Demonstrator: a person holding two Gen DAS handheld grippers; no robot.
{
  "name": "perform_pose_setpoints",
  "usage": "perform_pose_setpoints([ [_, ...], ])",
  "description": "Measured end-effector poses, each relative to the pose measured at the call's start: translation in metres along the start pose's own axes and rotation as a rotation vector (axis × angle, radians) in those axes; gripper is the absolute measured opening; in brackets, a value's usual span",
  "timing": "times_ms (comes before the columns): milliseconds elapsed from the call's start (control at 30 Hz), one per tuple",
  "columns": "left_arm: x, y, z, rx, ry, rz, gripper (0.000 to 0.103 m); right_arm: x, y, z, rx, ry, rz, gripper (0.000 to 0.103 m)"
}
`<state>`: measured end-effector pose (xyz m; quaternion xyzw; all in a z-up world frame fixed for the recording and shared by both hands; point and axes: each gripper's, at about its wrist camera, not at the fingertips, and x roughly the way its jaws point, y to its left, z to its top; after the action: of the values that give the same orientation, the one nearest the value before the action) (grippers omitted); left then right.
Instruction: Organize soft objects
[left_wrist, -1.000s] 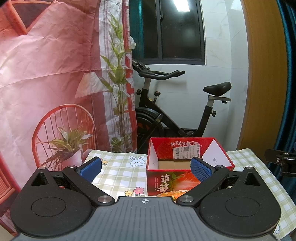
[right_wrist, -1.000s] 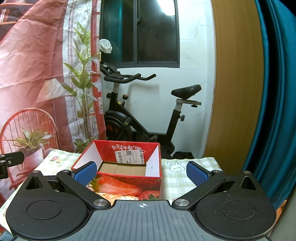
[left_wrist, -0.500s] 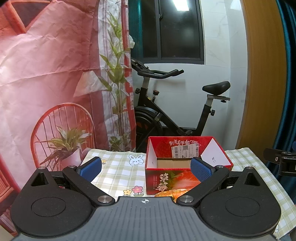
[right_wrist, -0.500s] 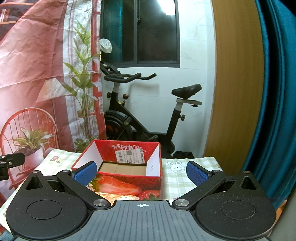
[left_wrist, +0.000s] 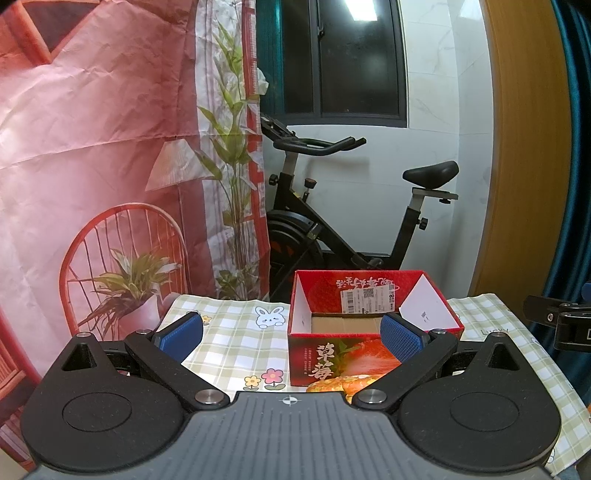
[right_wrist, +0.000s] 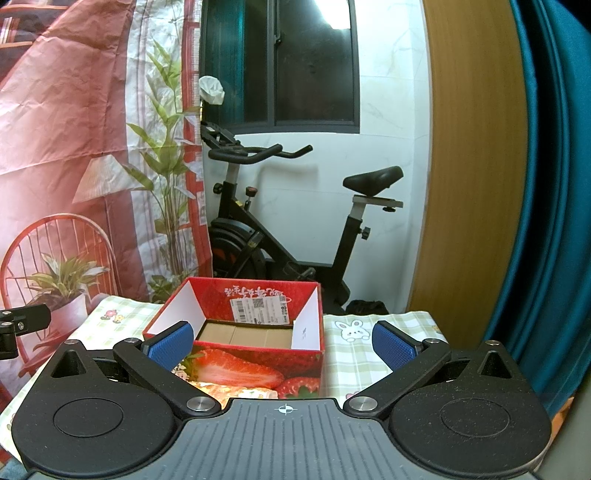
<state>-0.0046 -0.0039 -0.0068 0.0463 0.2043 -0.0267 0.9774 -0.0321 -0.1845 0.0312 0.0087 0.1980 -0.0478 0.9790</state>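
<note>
Room: checked cloth (left_wrist: 236, 332) on table; exercise bike (left_wrist: 332, 221) behind.
Left gripper (left_wrist: 291, 334): jaws spread, empty, held above the cloth.
Right gripper (right_wrist: 282, 341): jaws spread, empty.
Box (left_wrist: 369, 325): one, open, floor bare.
Soft object (left_wrist: 343, 382): orange packet, touching box front; count unclear, mostly hidden.
Step, judged: dip left gripper, pinch packet mid-body lightly, lift clear of the box wall.

Ahead of me an exercise bike (left_wrist: 354, 221) stands against a white tiled wall (left_wrist: 432, 147), under a dark window (left_wrist: 332, 59) that mirrors a ceiling light. Filling the left of the frame hangs a creased pink backdrop (left_wrist: 92, 129) printed with a chair and plants. At right are a wooden panel (right_wrist: 472, 147) and a teal curtain (right_wrist: 546, 184).
</note>
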Motion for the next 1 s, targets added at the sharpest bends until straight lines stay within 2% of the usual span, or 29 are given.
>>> perform_pose_setpoints([
  [733, 0.002, 0.003, -0.006, -0.017, 0.01, 0.001, 0.103, 0.003, 0.001, 0.002, 0.006, -0.002, 0.007, 0.103],
  [933, 0.01, 0.009, -0.008, -0.029, 0.022, 0.003, 0.103, 0.009, -0.005, -0.008, 0.045, -0.024, 0.051, 0.103],
  [1000, 0.012, 0.011, -0.012, -0.031, 0.013, -0.002, 0.103, 0.017, -0.004, -0.027, 0.052, -0.031, 0.074, 0.103],
])
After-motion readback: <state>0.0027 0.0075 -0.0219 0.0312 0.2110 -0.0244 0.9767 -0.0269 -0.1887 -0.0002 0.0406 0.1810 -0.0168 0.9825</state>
